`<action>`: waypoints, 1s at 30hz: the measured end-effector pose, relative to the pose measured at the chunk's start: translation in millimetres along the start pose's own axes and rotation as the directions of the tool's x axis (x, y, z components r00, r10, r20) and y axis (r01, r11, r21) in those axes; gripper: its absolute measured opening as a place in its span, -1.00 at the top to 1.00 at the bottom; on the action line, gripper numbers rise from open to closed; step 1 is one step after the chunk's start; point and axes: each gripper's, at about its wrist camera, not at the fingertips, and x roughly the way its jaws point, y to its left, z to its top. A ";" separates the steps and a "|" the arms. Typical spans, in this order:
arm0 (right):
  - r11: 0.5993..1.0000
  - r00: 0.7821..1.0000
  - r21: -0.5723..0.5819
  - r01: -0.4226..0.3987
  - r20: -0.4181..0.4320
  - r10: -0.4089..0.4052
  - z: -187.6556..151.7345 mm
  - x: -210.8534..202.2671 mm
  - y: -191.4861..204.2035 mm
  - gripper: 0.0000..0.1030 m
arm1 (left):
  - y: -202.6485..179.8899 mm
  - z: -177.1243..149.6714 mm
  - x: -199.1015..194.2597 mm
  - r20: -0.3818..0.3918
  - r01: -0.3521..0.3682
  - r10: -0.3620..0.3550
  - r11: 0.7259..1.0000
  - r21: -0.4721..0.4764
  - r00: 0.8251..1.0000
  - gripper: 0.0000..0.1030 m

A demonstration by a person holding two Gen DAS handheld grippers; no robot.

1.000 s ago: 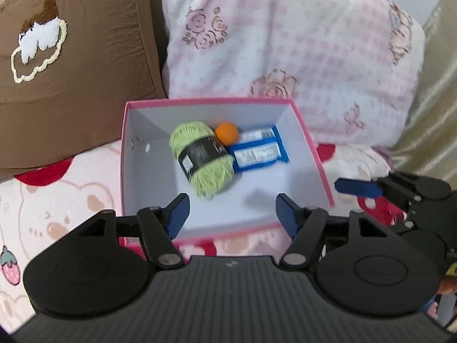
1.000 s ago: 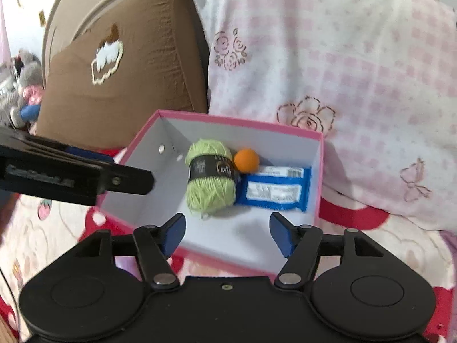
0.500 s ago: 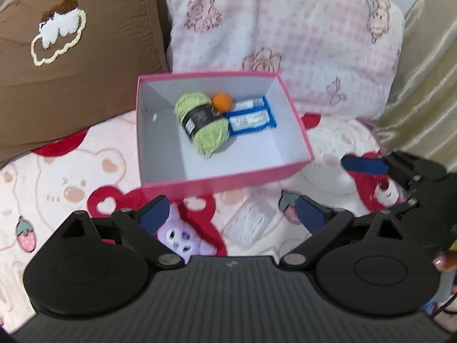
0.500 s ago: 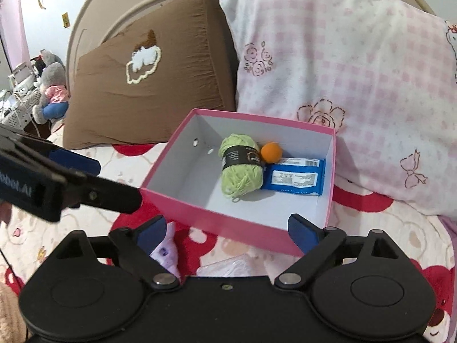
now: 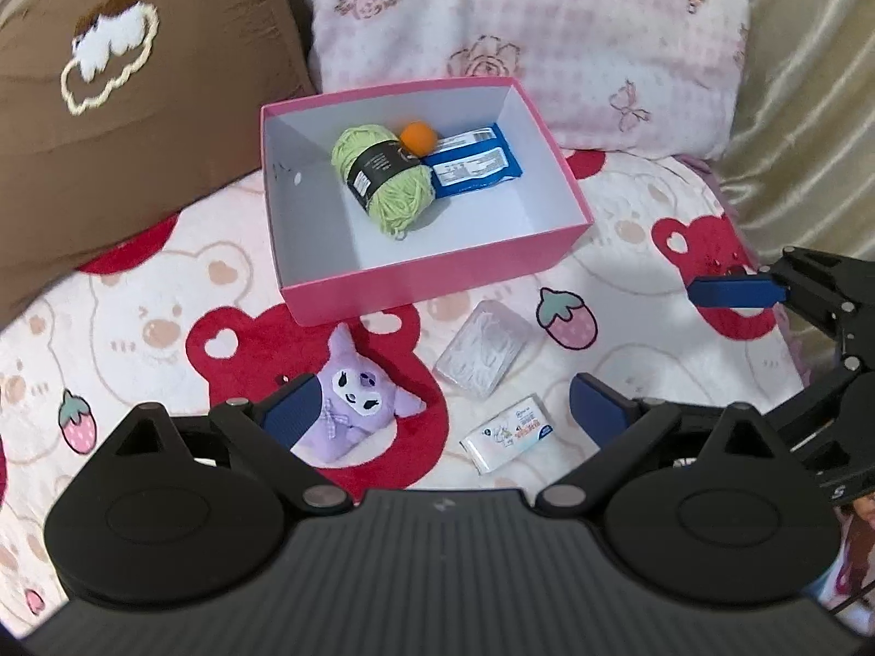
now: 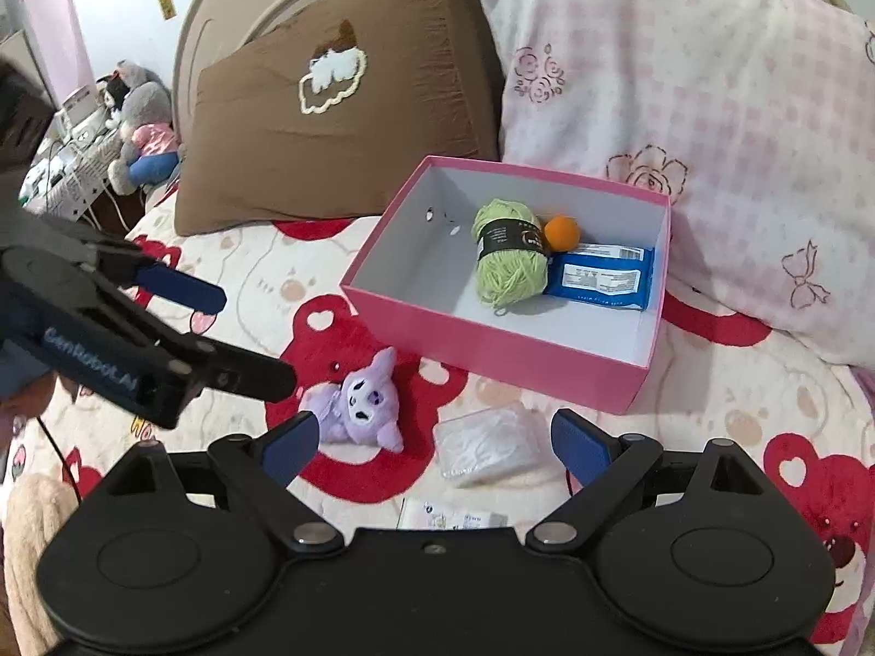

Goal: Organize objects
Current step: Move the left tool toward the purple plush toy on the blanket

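Purple plush [image 5: 350, 415]: lies before the pink box [image 5: 437, 279], just beside the left gripper [image 5: 437, 410]'s left finger. Clear case [image 6: 486, 445]: seemingly centred under the right gripper [image 6: 435, 445]. Both grippers: jaws just widened, apart, empty.

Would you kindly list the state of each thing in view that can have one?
pink box: open, no lid, partly filled
green yarn: in box, lying
orange ball: in box
blue packet: in box, flat
purple plush: outside box
clear case: outside, closed
tissue pack: outside
left gripper: open, empty
right gripper: open, empty
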 end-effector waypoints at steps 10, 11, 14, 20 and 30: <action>0.998 0.998 -0.049 -0.042 -0.039 0.040 -18.9 -0.7 17.8 -0.83 | 0.4 -19.7 -7.7 0.000 0.046 -0.046 0.999 0.023 0.999 -0.91; 0.998 0.998 -0.049 -0.050 -0.043 0.048 -20.8 1.2 18.9 -0.83 | 3.3 -23.4 -5.8 0.003 0.045 -0.045 0.999 0.020 0.999 -0.91; 0.996 0.996 -0.055 -0.077 -0.053 0.074 -26.7 9.5 23.1 -0.82 | 15.9 -32.4 2.1 0.001 0.091 -0.091 0.996 -0.015 0.996 -0.91; 0.983 0.983 -0.063 -0.172 -0.078 0.167 -31.5 28.3 42.4 -0.82 | 43.6 -43.1 15.3 -0.009 0.191 -0.194 0.974 -0.119 0.981 -0.91; 0.969 0.979 -0.153 -0.196 -0.096 0.183 -33.6 66.9 75.2 -0.82 | 80.3 -71.6 38.1 0.017 0.235 -0.236 0.957 -0.172 0.972 -0.86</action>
